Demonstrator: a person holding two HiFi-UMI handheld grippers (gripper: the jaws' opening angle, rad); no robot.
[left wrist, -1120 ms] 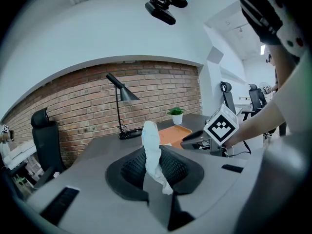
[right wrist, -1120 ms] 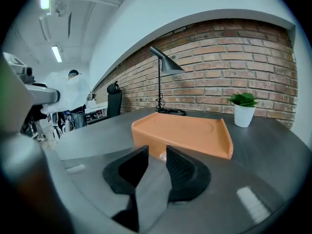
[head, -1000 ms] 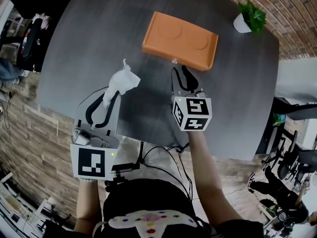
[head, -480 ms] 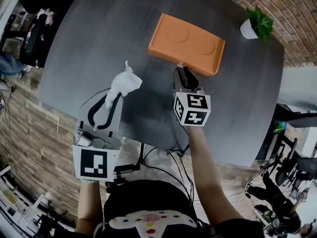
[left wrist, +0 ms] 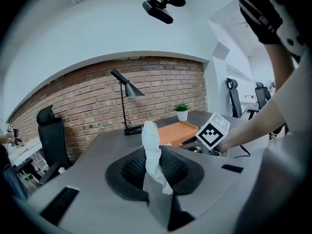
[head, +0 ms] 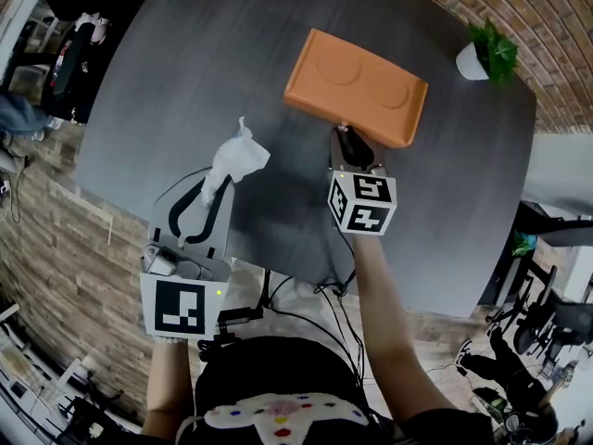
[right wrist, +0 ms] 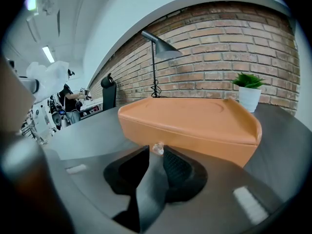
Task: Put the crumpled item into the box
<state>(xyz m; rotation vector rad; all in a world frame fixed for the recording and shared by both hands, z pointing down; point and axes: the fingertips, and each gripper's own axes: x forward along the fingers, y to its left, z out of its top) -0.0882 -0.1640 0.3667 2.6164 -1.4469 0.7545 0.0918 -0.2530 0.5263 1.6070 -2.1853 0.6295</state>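
Since prev frame: right gripper (head: 348, 145) has dropped onto the near edge of the box (head: 357, 86). Left gripper (head: 216, 184) is approx where it was, same load.

Head view: orange box looks closed, at 12–1 o'clock on the tabletop (head: 176, 72); potted plant (head: 486, 54) at 2 o'clock. Crumpled tissue (head: 239, 156) is held up off the tabletop in the left fingers, at 9 o'clock from the right gripper and well apart from the box. Right tips sit at a small clear knob (head: 342, 127) on the box front.

Left gripper view: fingers clamped on the tissue's lower end, the rest sticks up above them. Box is beyond, at 1 o'clock.

Right gripper view: fingers nearly together, knob pinched between the tips, box wall just behind. Desk lamp (right wrist: 158, 52) at 12 o'clock in bkgd.

Step, imo: opening the box. Tissue is picked, lid not yet up. Next: lift the knob w/ the right gripper to raise the lid and hold it open, then bring the left gripper over the opening and release. Knob is tiny, so the grip could slip.

Text: none legible, no brand. Only b/w square markers on each marker cube (head: 363, 202).
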